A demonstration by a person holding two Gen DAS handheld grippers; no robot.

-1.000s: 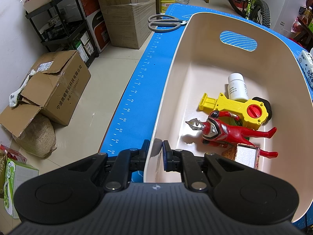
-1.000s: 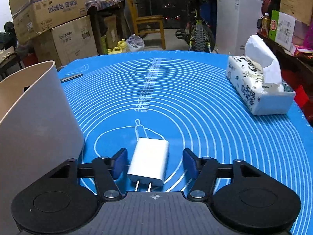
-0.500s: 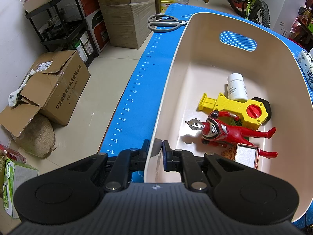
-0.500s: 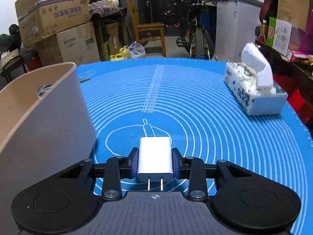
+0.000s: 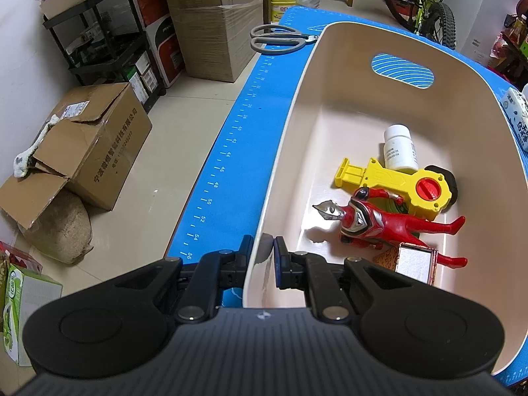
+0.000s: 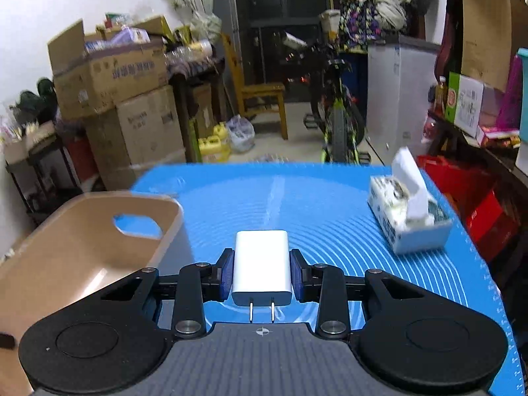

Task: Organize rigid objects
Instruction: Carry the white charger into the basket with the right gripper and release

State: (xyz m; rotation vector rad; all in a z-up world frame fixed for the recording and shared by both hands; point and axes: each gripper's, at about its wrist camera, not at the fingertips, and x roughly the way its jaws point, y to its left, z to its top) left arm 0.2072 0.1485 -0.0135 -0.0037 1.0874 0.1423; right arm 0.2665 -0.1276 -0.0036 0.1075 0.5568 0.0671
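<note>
My left gripper is shut on the near left rim of the beige bin. In the bin lie a red hero figure, a yellow toy, a white bottle and a small framed box. My right gripper is shut on a white plug charger, prongs toward the camera, held above the blue mat. The bin is to its left and lower.
Grey scissors lie on the mat beyond the bin. A tissue pack sits on the mat's right side. Cardboard boxes, a shelf rack and a bicycle stand around the table.
My right gripper closed on the charger and lifted it off the mat; the bin now shows lower left. My left gripper has stayed on the bin rim.
</note>
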